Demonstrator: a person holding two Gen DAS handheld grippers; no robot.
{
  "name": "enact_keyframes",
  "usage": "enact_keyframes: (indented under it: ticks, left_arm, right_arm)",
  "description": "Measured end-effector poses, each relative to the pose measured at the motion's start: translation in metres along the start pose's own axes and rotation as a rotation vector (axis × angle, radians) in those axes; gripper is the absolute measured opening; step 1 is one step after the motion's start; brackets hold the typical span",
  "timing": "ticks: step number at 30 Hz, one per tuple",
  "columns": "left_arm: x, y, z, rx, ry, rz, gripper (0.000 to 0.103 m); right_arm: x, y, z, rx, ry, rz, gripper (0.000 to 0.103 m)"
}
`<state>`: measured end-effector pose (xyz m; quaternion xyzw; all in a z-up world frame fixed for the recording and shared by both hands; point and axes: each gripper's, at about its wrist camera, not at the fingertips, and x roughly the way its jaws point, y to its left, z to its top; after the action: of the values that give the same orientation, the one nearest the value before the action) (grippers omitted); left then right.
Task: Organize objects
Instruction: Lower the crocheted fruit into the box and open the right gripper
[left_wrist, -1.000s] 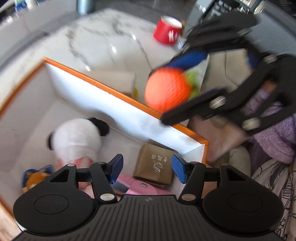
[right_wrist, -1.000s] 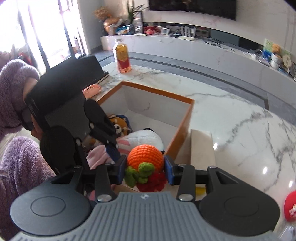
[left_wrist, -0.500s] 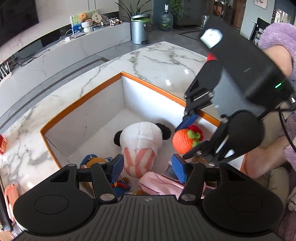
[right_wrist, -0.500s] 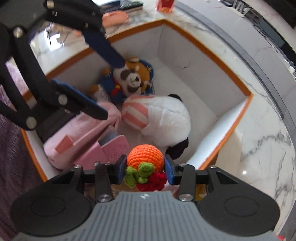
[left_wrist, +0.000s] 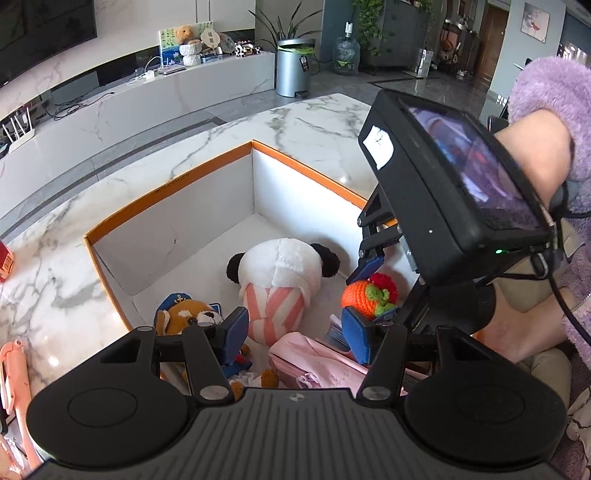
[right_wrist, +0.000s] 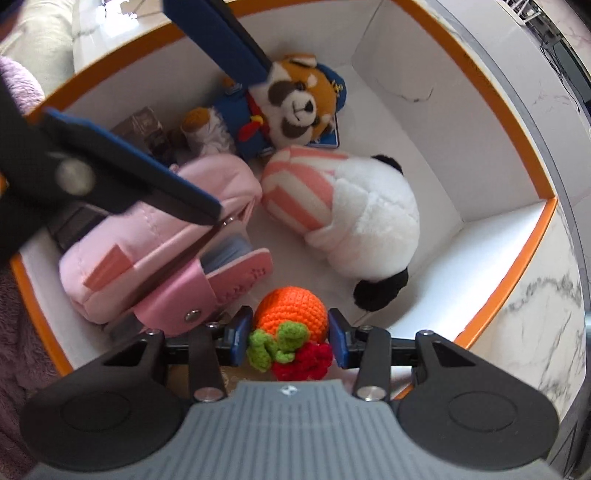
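Marble tabletop (left_wrist: 314, 122) carries an orange-rimmed white box (left_wrist: 255, 177); TV console with clutter sits in the background at 11 o'clock of the left wrist view.

Right gripper (right_wrist: 291, 332) is down inside the box, blue pads clamped on the crocheted orange (right_wrist: 291, 314), green leaves and red bit facing the camera. In the left wrist view that orange (left_wrist: 364, 295) sits at 3 o'clock of the panda plush (left_wrist: 280, 273), near the box's right wall.

Left gripper (left_wrist: 295, 332) hovers above the box, fingers spread wide, nothing between them.

Box contents, right wrist view: panda plush (right_wrist: 369, 221) centre, striped pink legs toward 10 o'clock; red panda plush (right_wrist: 295, 107) in blue outfit at 12 o'clock; pink pouch (right_wrist: 159, 236) at 9 o'clock, touching the panda's legs; brown carton (right_wrist: 142, 123) at 10 o'clock, mostly hidden.
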<state>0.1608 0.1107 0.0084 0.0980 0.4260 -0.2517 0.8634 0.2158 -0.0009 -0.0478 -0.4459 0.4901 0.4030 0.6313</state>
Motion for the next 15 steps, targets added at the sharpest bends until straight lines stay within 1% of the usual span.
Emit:
enact_keyframes:
  ticks: [5, 9, 12, 15]
  left_arm:
    - [-0.008, -0.006, -0.007, -0.012, -0.003, 0.003, 0.066]
    - [-0.011, -0.01, -0.007, -0.003, -0.004, 0.009, 0.066]
    - [-0.015, -0.016, -0.005, -0.002, -0.008, 0.006, 0.066]
    - [-0.022, -0.028, -0.003, 0.017, -0.025, -0.001, 0.066]
  right_arm:
    - [-0.005, -0.001, -0.001, 0.019, -0.003, -0.004, 0.046]
    - [-0.019, -0.002, -0.005, 0.03, -0.023, -0.007, 0.048]
    - [-0.037, -0.003, -0.012, 0.052, -0.059, -0.01, 0.048]
    - [-0.064, -0.008, -0.025, 0.092, -0.124, -0.005, 0.048]
